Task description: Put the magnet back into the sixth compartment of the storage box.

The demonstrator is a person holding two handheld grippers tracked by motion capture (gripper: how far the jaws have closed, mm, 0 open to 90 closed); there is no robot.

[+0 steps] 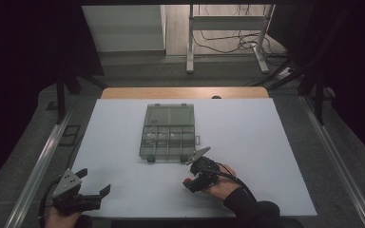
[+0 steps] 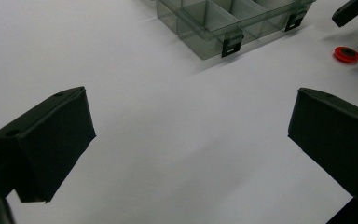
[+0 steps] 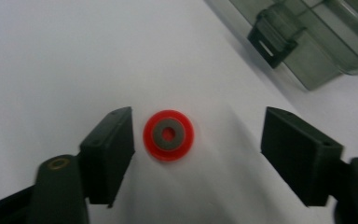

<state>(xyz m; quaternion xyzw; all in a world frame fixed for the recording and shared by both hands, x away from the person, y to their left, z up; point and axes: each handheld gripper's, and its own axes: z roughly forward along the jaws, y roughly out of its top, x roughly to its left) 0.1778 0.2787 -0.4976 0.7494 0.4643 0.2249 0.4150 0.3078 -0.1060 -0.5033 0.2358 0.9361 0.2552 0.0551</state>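
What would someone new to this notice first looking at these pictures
The red ring with a grey middle stands out most, lying flat on the white table between the open jaws of the right tongs, close to one jaw but not yet pinched. Beyond it sits a clear grey compartment box, lid open. The left tongs hang wide open at the table's near left edge.

We see the white table top (image 1: 247, 142) lying bare on the left, on the right and along the near edge, so a hand could pass freely there. The one thing standing in the way is the clear compartment box (image 1: 167, 131) at the middle, its latches (image 2: 232, 44) facing us. Just before its near right corner lies a flat red ring (image 3: 168, 135), which, as far as the dim high view lets us judge, sits well clear of the box.
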